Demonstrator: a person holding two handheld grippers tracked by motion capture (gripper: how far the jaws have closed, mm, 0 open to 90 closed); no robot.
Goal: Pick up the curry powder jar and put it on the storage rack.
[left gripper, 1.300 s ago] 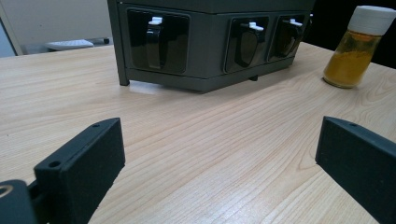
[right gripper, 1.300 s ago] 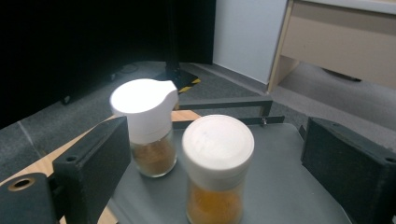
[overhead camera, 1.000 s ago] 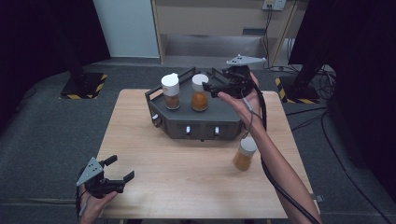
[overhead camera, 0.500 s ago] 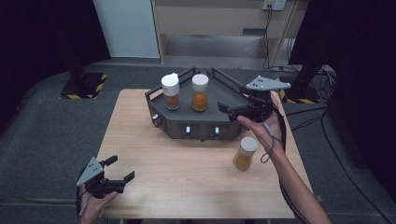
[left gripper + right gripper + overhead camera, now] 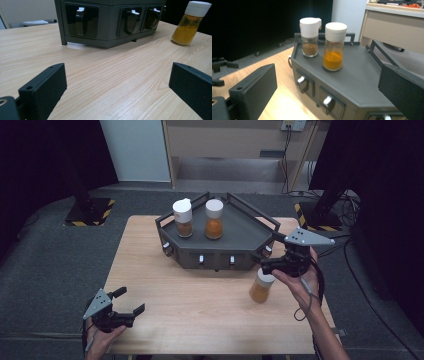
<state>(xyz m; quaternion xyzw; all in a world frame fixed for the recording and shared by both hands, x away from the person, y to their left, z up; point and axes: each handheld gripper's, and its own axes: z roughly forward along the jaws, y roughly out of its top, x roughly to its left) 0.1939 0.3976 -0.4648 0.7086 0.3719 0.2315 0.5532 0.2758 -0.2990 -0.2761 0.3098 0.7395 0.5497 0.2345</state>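
a light wooden table (image 5: 200,305) carries a dark grey spice rack (image 5: 220,247) with a railed top deck, where a brown-spice jar (image 5: 183,218) and an orange-spice jar (image 5: 214,219) stand upright side by side; a third orange jar (image 5: 262,286), white-capped and upright, stands alone on the bare wood just off the rack's front right corner. the right gripper (image 5: 267,265), held level in the person's hand, hangs right above and beside that loose jar's cap, its jaws having just been opening and now standing wide apart with nothing between them; its own camera looks past the jar onto the rack deck, so the jar lies below and slightly toward the person from the jaw line, its long axis vertical. the left gripper (image 5: 131,304) rests well apart at the table's near left corner, jaws likewise spread and empty, facing the rack front with the loose jar far off; the right hand is plainly the nearer, and would likely need to drop to take the jar
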